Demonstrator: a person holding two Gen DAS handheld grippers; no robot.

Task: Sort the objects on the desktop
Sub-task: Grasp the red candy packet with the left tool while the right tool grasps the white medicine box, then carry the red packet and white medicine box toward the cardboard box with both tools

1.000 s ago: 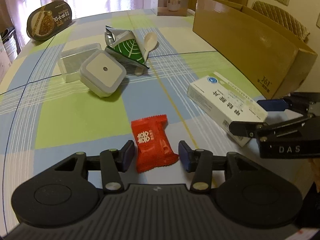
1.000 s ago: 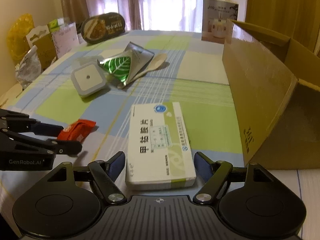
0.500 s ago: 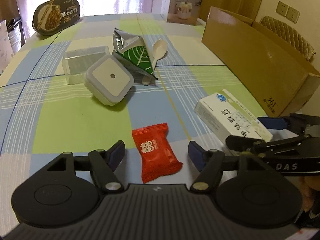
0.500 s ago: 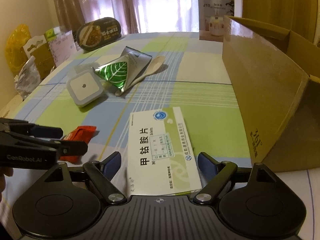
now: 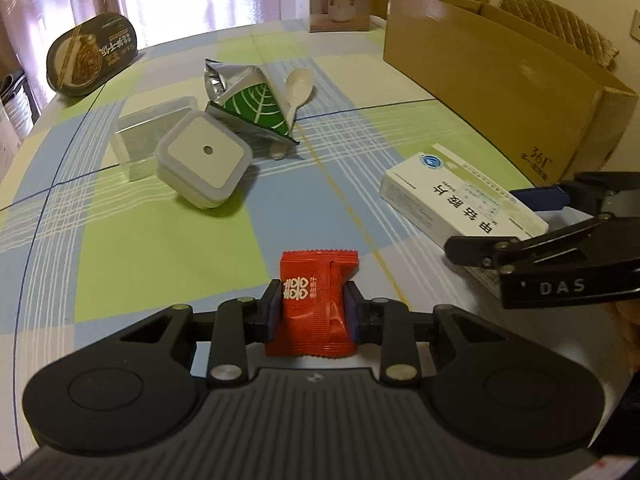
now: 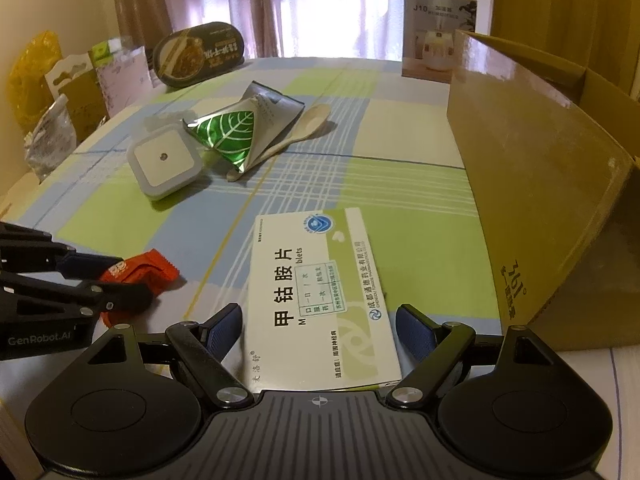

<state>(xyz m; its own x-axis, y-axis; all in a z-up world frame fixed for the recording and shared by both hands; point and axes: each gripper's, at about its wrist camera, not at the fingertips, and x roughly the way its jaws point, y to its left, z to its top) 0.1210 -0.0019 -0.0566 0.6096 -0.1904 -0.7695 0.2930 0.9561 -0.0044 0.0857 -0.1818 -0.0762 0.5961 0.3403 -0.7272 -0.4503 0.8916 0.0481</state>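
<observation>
At table front, left gripper (image 5: 312,312) fingers now closed on red candy packet (image 5: 314,304).

The candy packet (image 5: 314,304) sat nearest on the tablecloth (image 5: 160,240), pinched between the left gripper (image 5: 312,312) pads. Off to its right lay the medicine box (image 6: 320,292), flat, with the right gripper (image 6: 320,332) fingers spread either side of its near end. The cardboard box (image 6: 540,184) stood along the right edge. Further back, the night light (image 5: 202,158) leaned on a clear case (image 5: 154,132), the foil pouch (image 5: 256,108) just right of them, lying over a spoon (image 5: 298,84). A noodle bowl (image 5: 92,56) stood far left.
</observation>
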